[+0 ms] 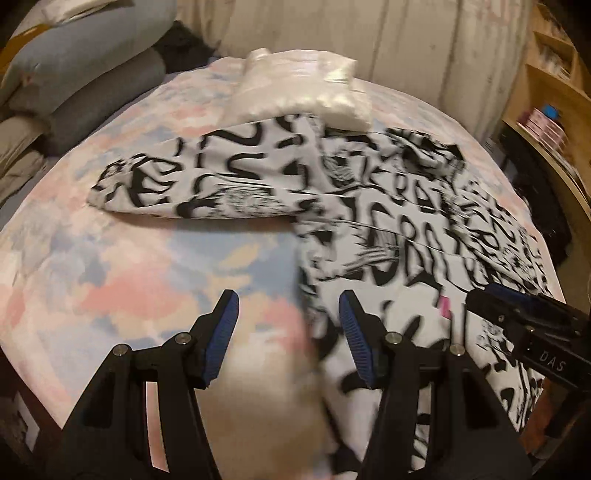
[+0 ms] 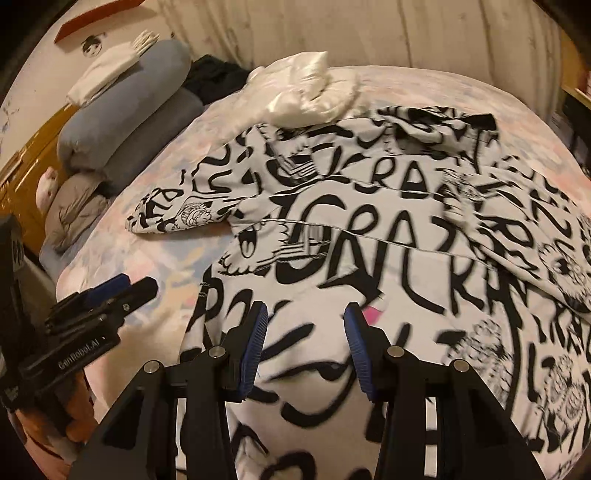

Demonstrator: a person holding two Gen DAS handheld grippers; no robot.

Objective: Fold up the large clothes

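A large white garment with black graffiti lettering (image 1: pixel 388 221) (image 2: pixel 369 229) lies spread on a pastel bedspread (image 1: pixel 147 277). One sleeve (image 1: pixel 177 184) stretches out to the left. A small pink tag (image 2: pixel 373 315) shows on the cloth. My left gripper (image 1: pixel 288 299) is open above the garment's left edge, half over bare bedspread, with nothing between its fingers. My right gripper (image 2: pixel 306 310) is open over the garment's near part, beside the pink tag, and pinches no cloth. Each gripper appears in the other's view: the right gripper (image 1: pixel 487 295) at the right, the left gripper (image 2: pixel 125 291) at the left.
A shiny white bundle of cloth (image 1: pixel 303 92) (image 2: pixel 306 96) rests at the bed's far end, touching the garment. Grey pillows (image 1: pixel 92 74) (image 2: pixel 140 110) are stacked at the left. A wooden shelf (image 1: pixel 546 103) stands on the right, with a pale curtain (image 1: pixel 369 29) behind the bed.
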